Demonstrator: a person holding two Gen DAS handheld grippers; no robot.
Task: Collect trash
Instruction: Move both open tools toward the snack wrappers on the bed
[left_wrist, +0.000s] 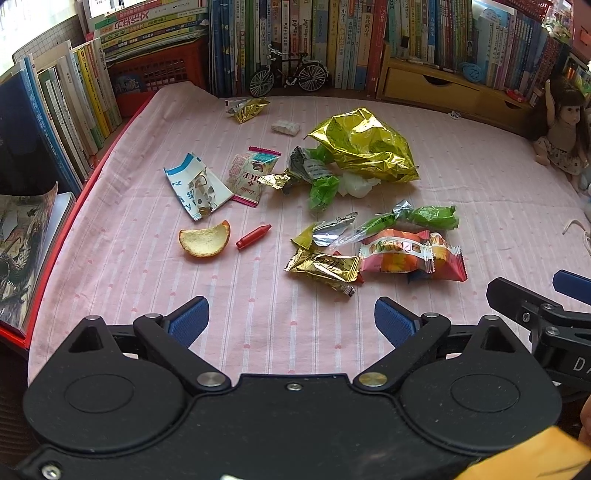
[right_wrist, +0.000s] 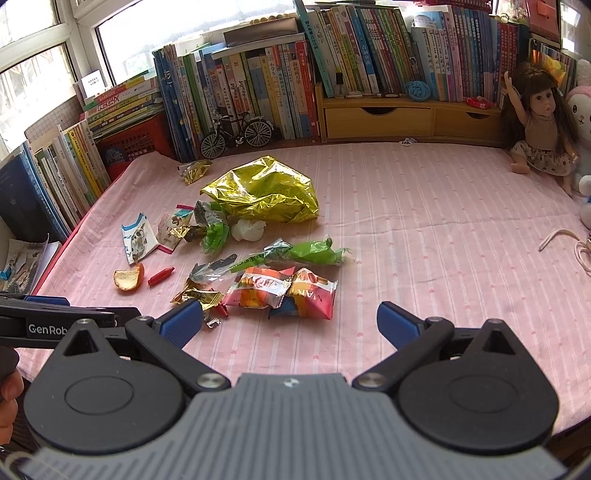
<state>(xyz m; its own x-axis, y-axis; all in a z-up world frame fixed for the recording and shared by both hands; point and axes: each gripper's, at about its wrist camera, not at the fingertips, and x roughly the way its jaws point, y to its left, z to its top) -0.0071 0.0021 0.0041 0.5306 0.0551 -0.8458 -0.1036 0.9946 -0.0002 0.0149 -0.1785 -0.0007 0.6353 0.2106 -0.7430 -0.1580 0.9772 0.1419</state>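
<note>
Wrappers (left_wrist: 402, 253) of light, crinkly, slippery foil litter the pink-sheeted bed (left_wrist: 480, 206), best pinched at a raised crimped edge, as both grippers' jaws hover wide open and empty.

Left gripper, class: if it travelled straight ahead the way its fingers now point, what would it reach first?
The left gripper, open and empty, points over bare pink cloth first. The nearest item in that line looks to be the gold wrapper; the orange snack packet lies just right of it. Depth is uncertain.
</note>
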